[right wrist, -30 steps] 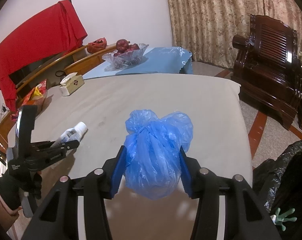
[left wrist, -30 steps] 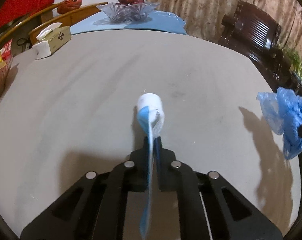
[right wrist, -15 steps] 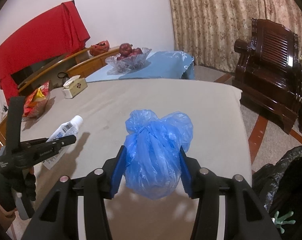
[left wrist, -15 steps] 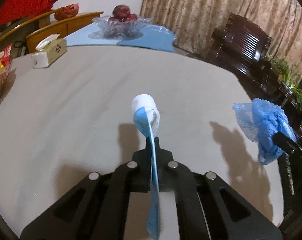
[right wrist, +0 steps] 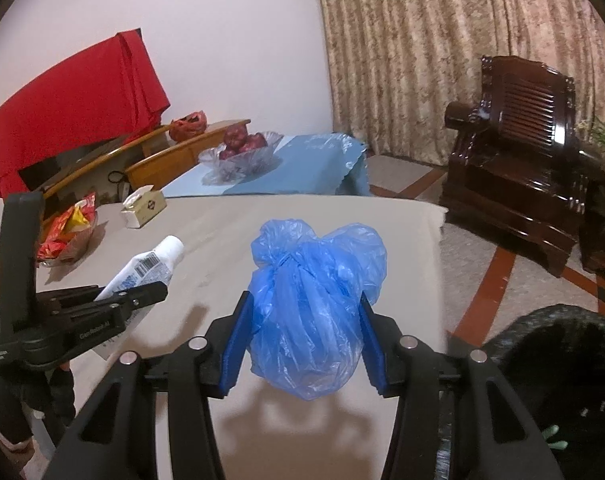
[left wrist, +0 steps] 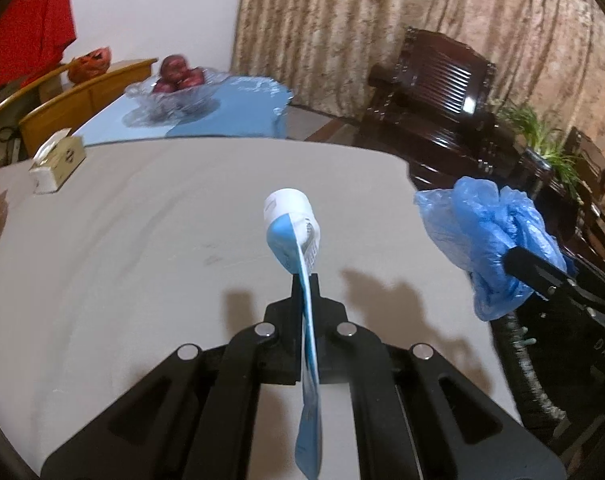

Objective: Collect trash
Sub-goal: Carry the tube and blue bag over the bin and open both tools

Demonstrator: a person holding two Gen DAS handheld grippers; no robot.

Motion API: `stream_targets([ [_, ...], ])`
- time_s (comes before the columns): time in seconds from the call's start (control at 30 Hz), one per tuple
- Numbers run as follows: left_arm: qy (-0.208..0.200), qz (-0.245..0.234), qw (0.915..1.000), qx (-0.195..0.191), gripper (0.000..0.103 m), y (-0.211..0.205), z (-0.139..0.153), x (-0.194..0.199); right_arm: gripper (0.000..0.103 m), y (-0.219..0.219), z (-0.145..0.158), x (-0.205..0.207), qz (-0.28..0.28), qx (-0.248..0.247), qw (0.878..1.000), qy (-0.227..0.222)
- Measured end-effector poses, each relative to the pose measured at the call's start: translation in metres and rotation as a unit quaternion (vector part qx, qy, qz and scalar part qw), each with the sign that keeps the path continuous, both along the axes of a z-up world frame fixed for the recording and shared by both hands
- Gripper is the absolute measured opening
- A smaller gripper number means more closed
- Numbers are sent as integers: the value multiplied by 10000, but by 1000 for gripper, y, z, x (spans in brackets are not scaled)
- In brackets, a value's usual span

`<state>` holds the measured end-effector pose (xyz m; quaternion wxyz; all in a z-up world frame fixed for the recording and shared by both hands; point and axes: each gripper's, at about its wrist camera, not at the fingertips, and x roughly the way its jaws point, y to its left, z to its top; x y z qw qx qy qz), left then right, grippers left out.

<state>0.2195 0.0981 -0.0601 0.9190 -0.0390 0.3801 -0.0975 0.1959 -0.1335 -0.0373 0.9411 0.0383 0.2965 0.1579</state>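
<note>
Two hand-held grippers, each carrying one piece of trash above the table.

Left hand-held gripper [left wrist: 305, 292] — jaws pressed together on the flat crimped end of a squeezed white-and-blue tube [left wrist: 292, 224], cap end pointing away, clear of the table [left wrist: 142, 240]. Right hand-held gripper [right wrist: 304, 320] — blue pads clamped on either side of a knotted blue plastic bag [right wrist: 310, 312], held over the table's near edge. Beyond: tissue box [right wrist: 144, 210], glass fruit bowl [right wrist: 242, 156]; black bin bag [right wrist: 562, 360] at lower right.

Tissue box [right wrist: 144, 210], fruit bowl [right wrist: 240, 156], armchair [right wrist: 514, 148].
</note>
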Motion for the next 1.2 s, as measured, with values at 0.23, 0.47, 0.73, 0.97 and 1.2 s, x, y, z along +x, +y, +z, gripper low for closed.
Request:
stream_targets([
  [0.23,-133,-445,9989,-10,2,-53,16,-11,49,-42,15,-21,-333,22,9993,-151],
  [0.47,-241,-921,9955,-36,2,-111,27,-23,49,-99,21,-46,-816,-22,9964,-211],
  [0.73,-309,-1453,9888,-109,2,-175,32,-37,49,-156,16,-73,-1336,-138,9909,-131],
  [0.97,-334,-1904,9810,-171,2,-224,34,-51,49,-199,12,-95,-1797,-252,9834,-93],
  [1.2,-342,-2285,9727,-214,2,-266,26,-60,49,-229,5,-107,-2098,-279,9773,-45],
])
